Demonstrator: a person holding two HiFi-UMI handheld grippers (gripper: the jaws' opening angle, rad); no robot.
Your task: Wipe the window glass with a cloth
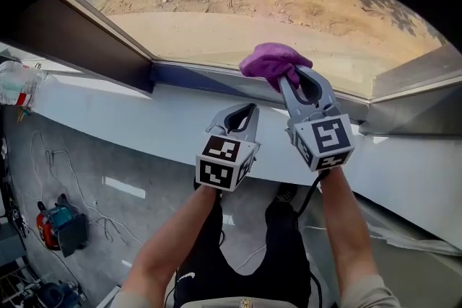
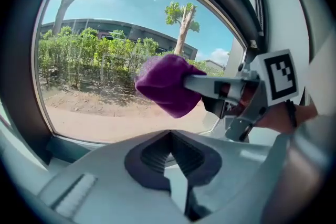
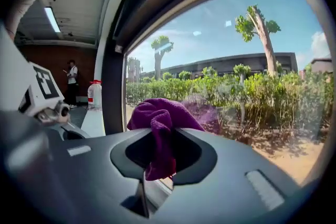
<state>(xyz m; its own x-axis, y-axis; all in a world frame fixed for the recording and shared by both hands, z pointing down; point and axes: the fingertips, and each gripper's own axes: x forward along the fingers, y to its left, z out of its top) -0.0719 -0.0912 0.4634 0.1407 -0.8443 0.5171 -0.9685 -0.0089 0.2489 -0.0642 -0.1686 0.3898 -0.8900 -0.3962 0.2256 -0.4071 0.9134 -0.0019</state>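
Note:
A purple cloth point(image 1: 271, 60) is bunched at the tip of my right gripper point(image 1: 291, 77), which is shut on it. The cloth point(image 3: 160, 115) sits close against the window glass point(image 3: 236, 71), and its faint reflection shows in the pane. In the left gripper view the cloth point(image 2: 165, 84) hangs in front of the glass point(image 2: 105, 60), held from the right. My left gripper point(image 1: 251, 109) stays lower, just below the window frame, shut with nothing between its jaws point(image 2: 170, 162).
A white sill point(image 1: 130, 108) runs below the dark window frame point(image 1: 108, 47). A plastic bottle with a red label point(image 3: 94, 94) stands on the sill at the left. Cables and a tool point(image 1: 61, 223) lie on the floor. A person point(image 3: 70, 81) stands far back.

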